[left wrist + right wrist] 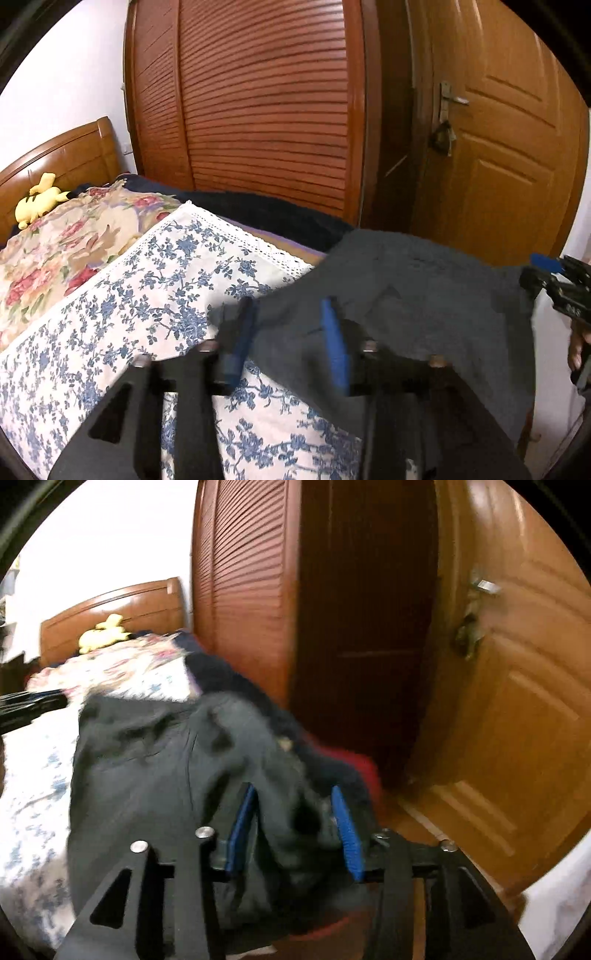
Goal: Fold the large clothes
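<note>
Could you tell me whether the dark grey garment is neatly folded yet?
Not yet: the dark grey garment lies rumpled across the floral bedspread, its far edge hanging over the bed's side.

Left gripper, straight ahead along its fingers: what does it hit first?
Probably the dark grey garment: the left gripper stands open with that fabric right between and beyond its fingers. Depth is unclear.

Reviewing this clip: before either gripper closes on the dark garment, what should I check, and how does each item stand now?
1. Left gripper open: ok, fingers apart.
2. Right gripper open: ok.
3. Dark grey garment between the left fingers: cannot tell; it may lie below them.
4. Garment between the right fingers: ok, fabric bunches there.
5. Garment spread flat on the floral bedspread: not ok, rumpled and hanging off the edge.
6. Sharp right wrist view: not ok, blurred.
</note>
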Tool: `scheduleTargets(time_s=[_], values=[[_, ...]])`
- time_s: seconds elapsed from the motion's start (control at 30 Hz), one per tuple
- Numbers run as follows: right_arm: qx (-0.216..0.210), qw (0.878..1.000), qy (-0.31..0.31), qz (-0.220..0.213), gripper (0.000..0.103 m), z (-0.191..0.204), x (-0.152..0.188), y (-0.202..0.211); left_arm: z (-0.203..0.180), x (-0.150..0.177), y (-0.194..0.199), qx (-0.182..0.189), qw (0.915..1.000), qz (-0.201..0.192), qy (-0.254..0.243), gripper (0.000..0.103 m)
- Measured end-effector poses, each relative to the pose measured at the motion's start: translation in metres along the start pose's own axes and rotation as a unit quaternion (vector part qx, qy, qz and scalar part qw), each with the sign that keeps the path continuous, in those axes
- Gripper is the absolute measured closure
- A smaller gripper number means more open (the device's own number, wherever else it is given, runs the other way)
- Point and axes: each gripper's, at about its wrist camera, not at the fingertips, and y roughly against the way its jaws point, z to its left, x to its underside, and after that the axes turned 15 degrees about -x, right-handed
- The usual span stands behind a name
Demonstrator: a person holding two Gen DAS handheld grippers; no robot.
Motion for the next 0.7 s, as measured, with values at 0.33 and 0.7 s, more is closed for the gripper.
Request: scheduleTargets(time_s=[0.33, 0.7], values=[[-0.064, 0.996, 0.03, 0.047, 0.054, 0.041, 0.004, -0.018, 0.03, 0.037, 0.058, 0.008, 0.9993, -0.036, 0.011, 0.021], [-0.03, 0.996, -0.035, 0.082, 0.054, 0.015, 0.013, -0.022, 0.061, 0.073, 0.117, -0.008, 0.999, -0.038, 0.021, 0.011]])
